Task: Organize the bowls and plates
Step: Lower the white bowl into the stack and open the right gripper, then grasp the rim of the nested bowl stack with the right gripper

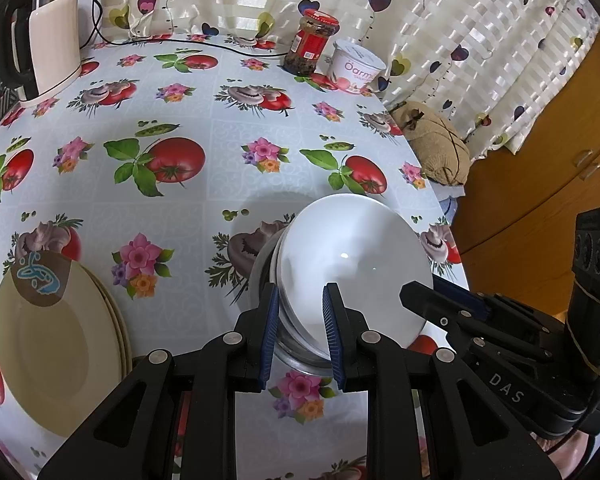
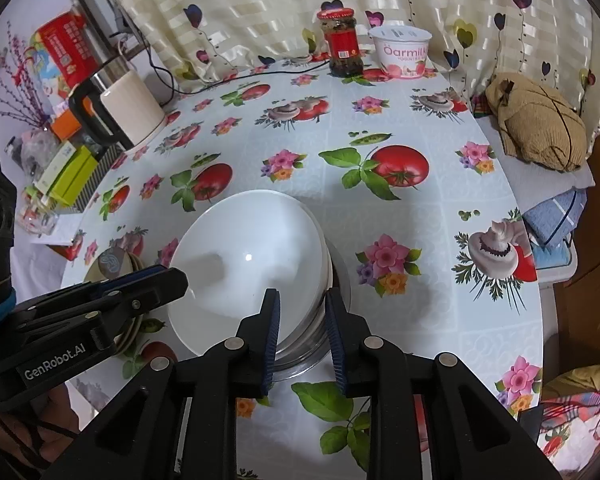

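A white bowl (image 1: 352, 264) (image 2: 243, 260) sits nested in a stack with a metal bowl (image 1: 300, 356) (image 2: 300, 352) at the bottom, on the flowered tablecloth. My left gripper (image 1: 300, 290) (image 2: 171, 276) straddles the stack's left rim, one pad inside the white bowl and one against the outer rims, shut on it. My right gripper (image 2: 300, 294) (image 1: 424, 292) clasps the opposite rim the same way. I cannot tell whether the stack rests on the table. To the left lies a stack of cream plates (image 1: 55, 344) (image 2: 111, 264) with a brown and blue motif.
At the back of the table stand an electric kettle (image 1: 47, 40), a red-lidded jar (image 1: 312, 44) and a yogurt tub (image 1: 356, 66). Beyond the table's right edge lie a tan cloth bundle (image 1: 436, 144) and a wooden cabinet (image 1: 540, 160). Boxes (image 2: 67, 176) crowd the far left.
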Demonstrator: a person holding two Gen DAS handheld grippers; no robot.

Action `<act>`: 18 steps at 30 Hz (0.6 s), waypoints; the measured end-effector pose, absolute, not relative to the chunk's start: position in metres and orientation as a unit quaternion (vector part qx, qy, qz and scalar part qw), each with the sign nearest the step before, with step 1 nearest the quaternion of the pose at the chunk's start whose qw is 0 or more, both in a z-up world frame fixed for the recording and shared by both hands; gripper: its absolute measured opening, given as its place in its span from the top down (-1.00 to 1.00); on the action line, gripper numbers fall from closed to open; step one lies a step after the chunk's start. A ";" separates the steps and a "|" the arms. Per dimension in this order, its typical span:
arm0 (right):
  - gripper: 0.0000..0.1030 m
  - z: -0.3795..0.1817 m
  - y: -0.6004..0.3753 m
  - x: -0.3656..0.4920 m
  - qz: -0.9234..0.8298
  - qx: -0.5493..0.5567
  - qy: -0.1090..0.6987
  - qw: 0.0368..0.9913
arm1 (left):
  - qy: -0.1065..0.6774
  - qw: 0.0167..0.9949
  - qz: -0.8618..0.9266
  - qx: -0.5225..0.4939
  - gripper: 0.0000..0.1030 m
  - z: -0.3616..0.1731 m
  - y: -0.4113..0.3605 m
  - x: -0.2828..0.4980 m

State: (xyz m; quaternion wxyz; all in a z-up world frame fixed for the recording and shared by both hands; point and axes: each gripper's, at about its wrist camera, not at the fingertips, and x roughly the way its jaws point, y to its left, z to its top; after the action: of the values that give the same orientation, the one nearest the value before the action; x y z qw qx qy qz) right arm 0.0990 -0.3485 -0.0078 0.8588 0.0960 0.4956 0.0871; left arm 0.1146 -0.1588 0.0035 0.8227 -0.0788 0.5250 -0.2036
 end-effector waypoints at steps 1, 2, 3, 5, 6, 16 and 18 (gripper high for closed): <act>0.54 -0.007 -0.348 0.099 0.087 0.096 0.496 0.859 | 0.525 0.822 -0.204 -0.080 0.54 0.003 -0.159 0.115; 0.53 -0.007 -0.348 0.099 0.087 0.096 0.496 0.859 | 0.525 0.822 -0.205 -0.082 0.54 0.003 -0.158 0.115; 0.53 -0.007 -0.348 0.099 0.088 0.096 0.495 0.859 | 0.524 0.822 -0.206 -0.084 0.54 0.003 -0.158 0.115; 0.51 -0.006 -0.348 0.099 0.087 0.095 0.495 0.859 | 0.520 0.823 -0.210 -0.088 0.54 0.004 -0.156 0.114; 0.49 -0.006 -0.348 0.099 0.087 0.095 0.495 0.859 | 0.518 0.824 -0.212 -0.089 0.54 0.005 -0.156 0.114; 0.38 0.005 -0.357 0.096 0.088 0.091 0.479 0.868 | 0.500 0.829 -0.225 -0.105 0.54 0.010 -0.146 0.111; 0.38 0.007 -0.360 0.094 0.088 0.093 0.476 0.870 | 0.494 0.832 -0.228 -0.112 0.54 0.013 -0.142 0.110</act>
State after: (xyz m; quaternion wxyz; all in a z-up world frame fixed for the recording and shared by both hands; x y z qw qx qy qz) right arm 0.0941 -0.3598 0.0066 0.8702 0.0934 0.4757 0.0878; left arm 0.1104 -0.1417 0.0128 0.8316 -0.1124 0.4938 -0.2282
